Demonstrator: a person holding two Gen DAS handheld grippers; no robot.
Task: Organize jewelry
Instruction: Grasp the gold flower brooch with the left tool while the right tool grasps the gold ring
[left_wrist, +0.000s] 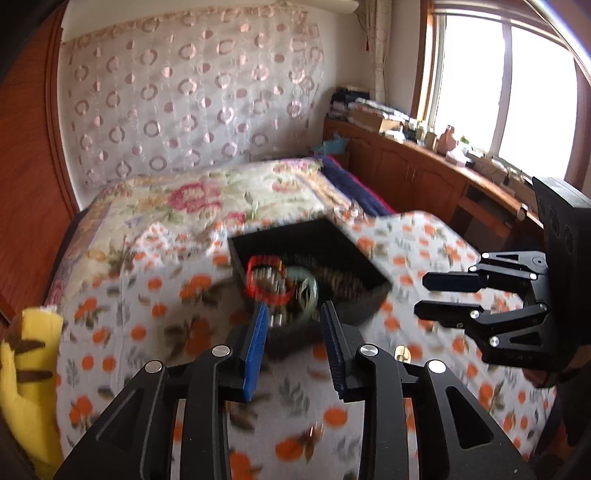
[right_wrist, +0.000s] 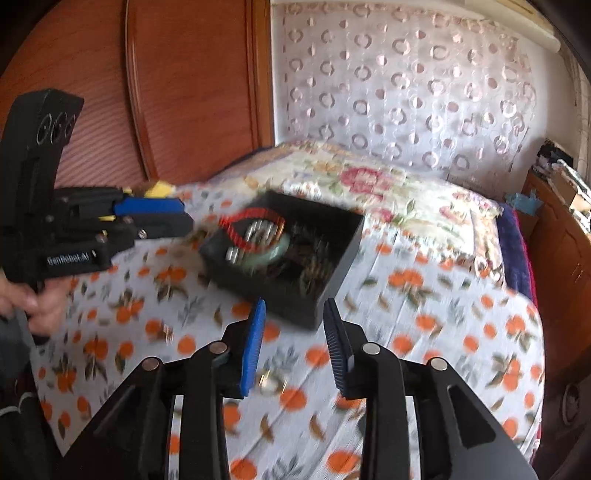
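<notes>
Black and open-topped, the box (left_wrist: 314, 236) sits on the orange-print bedspread (left_wrist: 424, 236), with a red bead bracelet (left_wrist: 266, 278), a pale green bangle (left_wrist: 310, 291) and darker pieces heaped inside, likely gathered there for sorting. Both the left gripper (left_wrist: 293, 314) and the right gripper (right_wrist: 293, 314) have jaws spread and empty, aimed at the box. Only the right wrist view shows a hand (right_wrist: 33, 306) and a small gold ring (right_wrist: 269, 384) lying loose on the bedspread

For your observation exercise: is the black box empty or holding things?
Holding things: the black box contains a red bracelet, a green bangle and more.
</notes>
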